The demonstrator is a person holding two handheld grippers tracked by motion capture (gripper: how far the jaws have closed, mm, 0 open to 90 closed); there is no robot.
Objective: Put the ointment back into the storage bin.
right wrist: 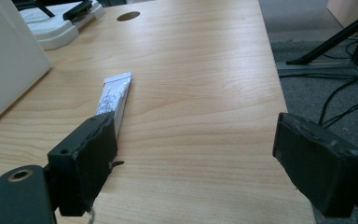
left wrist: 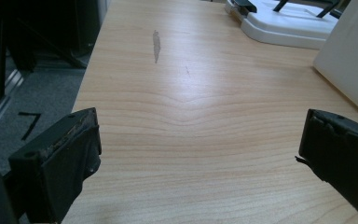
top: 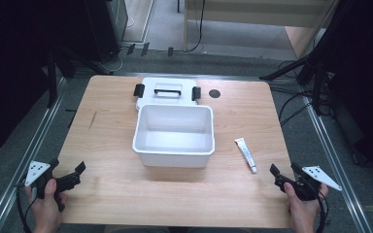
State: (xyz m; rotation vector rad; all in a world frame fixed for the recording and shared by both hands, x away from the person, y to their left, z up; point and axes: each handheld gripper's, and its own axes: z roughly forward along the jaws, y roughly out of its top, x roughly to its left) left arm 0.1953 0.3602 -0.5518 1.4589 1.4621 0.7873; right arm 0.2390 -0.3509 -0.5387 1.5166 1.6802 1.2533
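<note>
Both hands sit at the near edge of the table (top: 111,194), each holding a gripper. From there the scene runs down in size. At the middle of the table stands an open white bin (top: 174,136), upright and empty as far as the high view shows. Its white lid (top: 167,91), with black clips and a handle, lies flat just behind it, touching or nearly touching the far rim. To the right of the bin, a little apart from its wall, lies a small white tube (top: 245,154), its cap end pointing toward the person.

The left gripper (top: 70,180) rests at the near left corner with its jaws spread wide and nothing between them. The right gripper (top: 285,177) hovers near the tube's cap end, jaws also spread and empty.

The step in hand looks to be picking up the tube with the right gripper, probably to drop it into the bin. To do it well, the right gripper should move forward and slightly left until the tube lies between its jaws, and close across the narrow width near the middle of the body. The tube lies flat and thin, so the jaws should come down close to the wood before closing; the print on it is too blurred to read. The left gripper can steady the bin if needed.
</note>
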